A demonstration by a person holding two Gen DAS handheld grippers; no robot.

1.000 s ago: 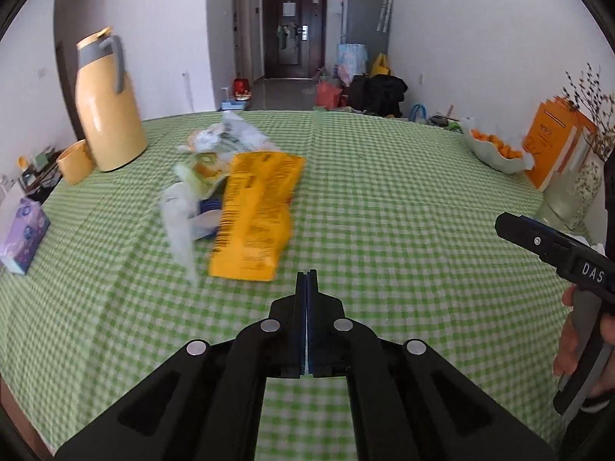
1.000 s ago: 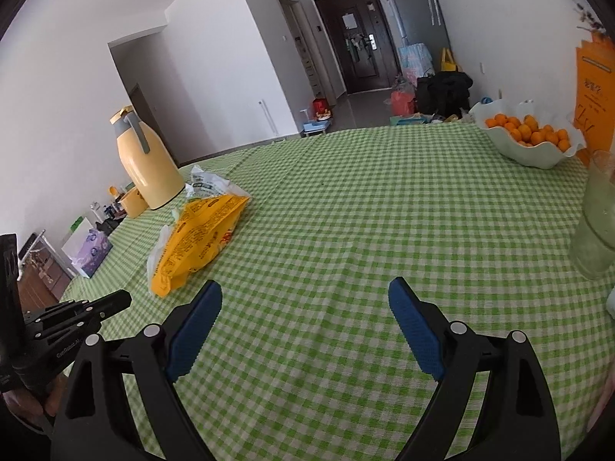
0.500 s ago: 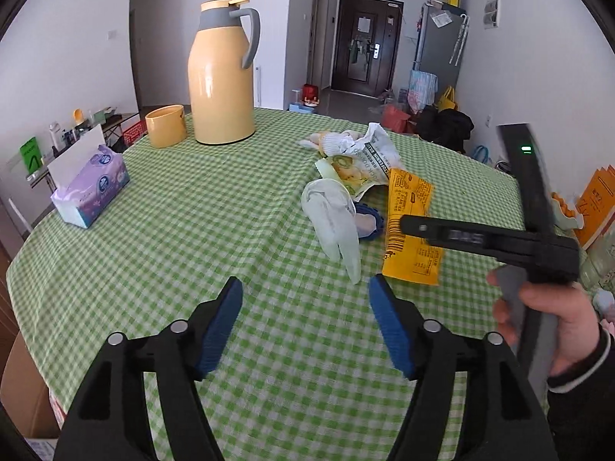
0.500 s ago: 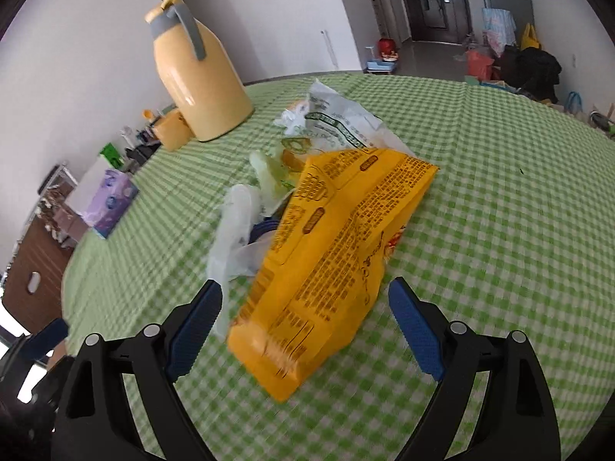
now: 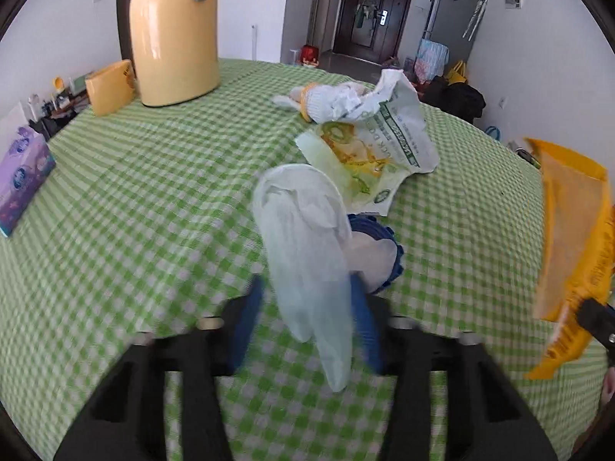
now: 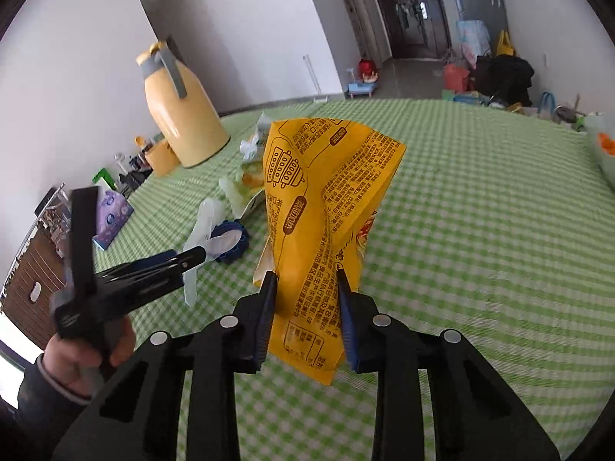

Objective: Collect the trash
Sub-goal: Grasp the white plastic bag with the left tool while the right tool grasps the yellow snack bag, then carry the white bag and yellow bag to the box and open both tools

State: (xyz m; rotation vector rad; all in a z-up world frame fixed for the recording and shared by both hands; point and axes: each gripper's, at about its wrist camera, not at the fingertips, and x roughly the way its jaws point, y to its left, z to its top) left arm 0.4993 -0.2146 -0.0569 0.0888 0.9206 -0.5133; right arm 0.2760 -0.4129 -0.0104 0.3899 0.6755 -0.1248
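Right tongs (image 6: 305, 307), jaws just closing, pinch the yellow snack bag (image 6: 326, 207), lifted off the desk (image 6: 480, 230). Left tongs (image 5: 307, 320), jaws just closing, straddle a clear glove (image 5: 307, 246) beside the white wrapper (image 5: 384, 142).

Both claws angle downward. The right claw (image 6: 306, 274) has just been closing, its jaws pinching an orange packet (image 6: 326, 207). The left claw (image 5: 307, 307) has just been closing around a translucent glove (image 5: 307, 238).

Yellow snack bag (image 6: 326, 207): dense Chinese print, too small to read. White-green wrapper (image 5: 388, 134): partial letters "UCK", rest unreadable.
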